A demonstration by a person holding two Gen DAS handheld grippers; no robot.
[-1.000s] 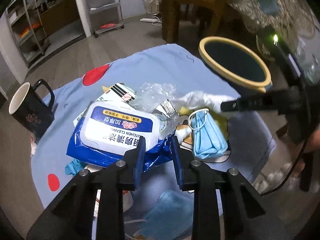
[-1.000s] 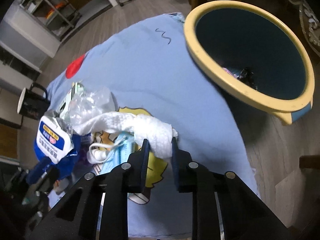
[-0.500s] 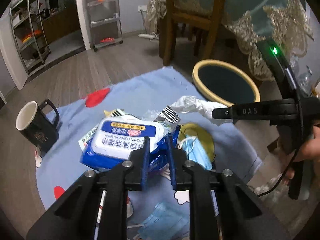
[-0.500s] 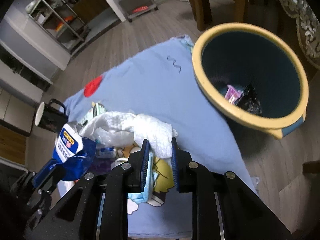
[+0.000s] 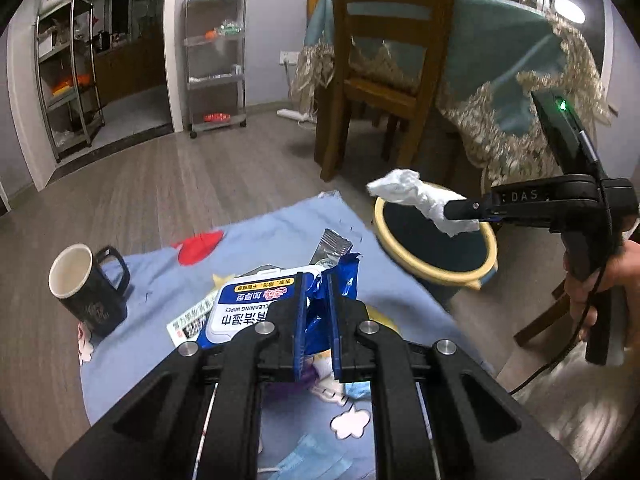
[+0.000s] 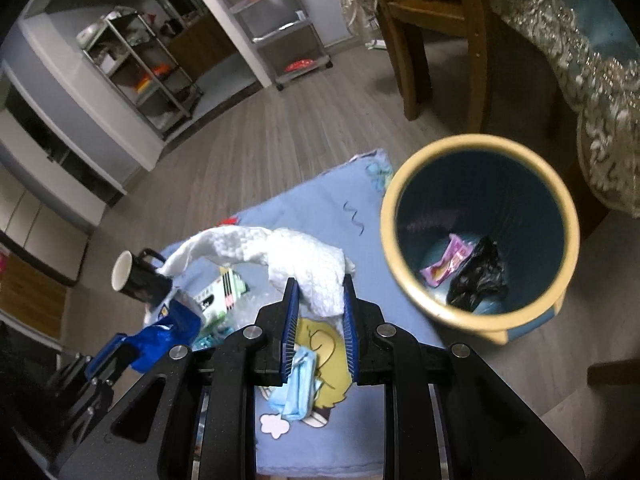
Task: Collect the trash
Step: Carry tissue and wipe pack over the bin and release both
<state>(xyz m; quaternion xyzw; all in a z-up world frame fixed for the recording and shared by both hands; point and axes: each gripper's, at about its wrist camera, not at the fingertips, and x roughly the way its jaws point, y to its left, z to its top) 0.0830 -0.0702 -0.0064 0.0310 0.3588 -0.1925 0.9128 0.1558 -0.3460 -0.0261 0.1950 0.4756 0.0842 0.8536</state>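
Observation:
My left gripper (image 5: 318, 280) is shut on the crumpled edge of a blue and white wet-wipes pack (image 5: 256, 308), lifted above the blue cloth (image 5: 280, 224). The same pack (image 6: 172, 320) shows at the lower left of the right wrist view. My right gripper (image 6: 318, 286) is shut on a white crumpled tissue (image 6: 280, 252), raised off the cloth. In the left wrist view that tissue (image 5: 416, 196) hangs in front of the yellow-rimmed bin (image 5: 472, 268). The bin (image 6: 568, 240) stands to the right of the cloth and holds a pink wrapper (image 6: 446, 262) and a black bag (image 6: 476, 276).
A black mug (image 5: 84, 288) stands at the cloth's left edge. Blue face masks (image 6: 298, 384), a green-white packet (image 6: 222, 292) and clear plastic lie on the cloth. A wooden chair (image 5: 384, 60) and a table with a lace-edged cover (image 5: 520, 92) stand behind the bin. A hand (image 5: 612, 276) holds the right gripper.
Both grippers rose off the cloth with their loads. The left one closed on the wipes pack and lifted it. The right one carried the tissue up toward the bin.

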